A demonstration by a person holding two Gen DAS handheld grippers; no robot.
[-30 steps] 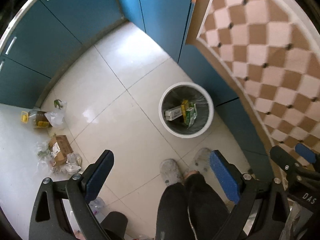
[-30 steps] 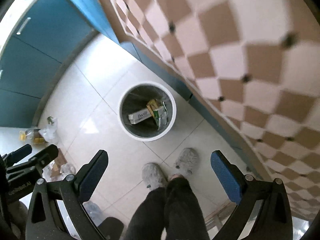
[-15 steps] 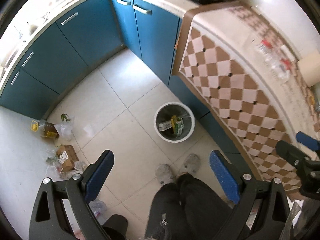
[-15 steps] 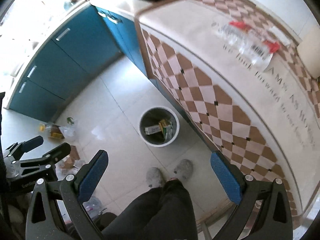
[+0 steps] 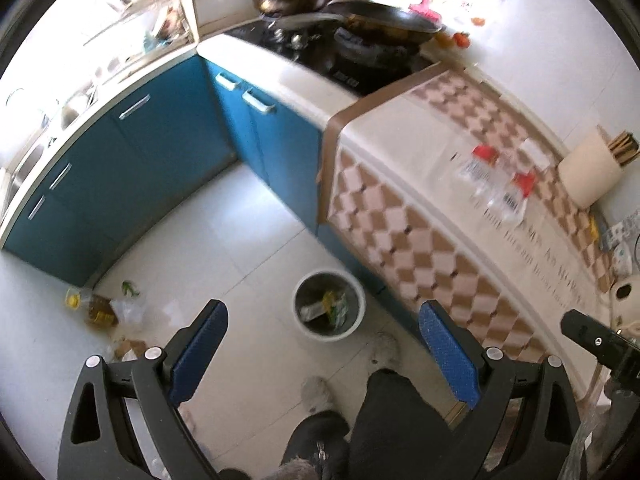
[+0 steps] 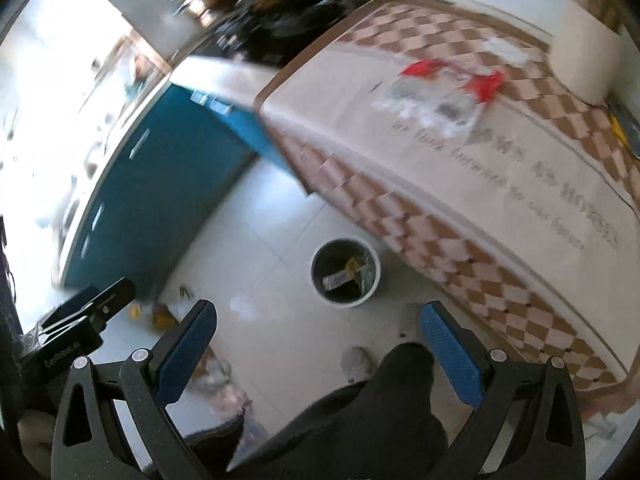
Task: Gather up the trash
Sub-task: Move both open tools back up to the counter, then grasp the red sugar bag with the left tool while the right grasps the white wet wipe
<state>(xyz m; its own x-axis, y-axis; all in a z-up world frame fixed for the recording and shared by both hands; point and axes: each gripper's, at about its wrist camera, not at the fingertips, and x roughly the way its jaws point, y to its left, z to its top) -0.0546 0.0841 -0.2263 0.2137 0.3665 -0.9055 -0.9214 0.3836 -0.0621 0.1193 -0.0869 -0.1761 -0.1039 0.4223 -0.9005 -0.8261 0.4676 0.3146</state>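
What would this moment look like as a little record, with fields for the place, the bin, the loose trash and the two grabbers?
place: kitchen with blue cabinets
bin: trash bin on the floor by the counter, already holding some packaging
counter trash: clear plastic wrapper with red parts on the checkered cloth
floor trash: oil bottle and scraps by the cabinets
left gripper: open, empty
right gripper: open, empty

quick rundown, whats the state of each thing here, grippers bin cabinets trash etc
left gripper: open, holding nothing
right gripper: open, holding nothing
trash bin: upright on the floor, no lid, some packaging inside
cabinet doors: shut
clear wrappers with red parts: lying on the counter, not collected
oil bottle: lying on the floor among the litter
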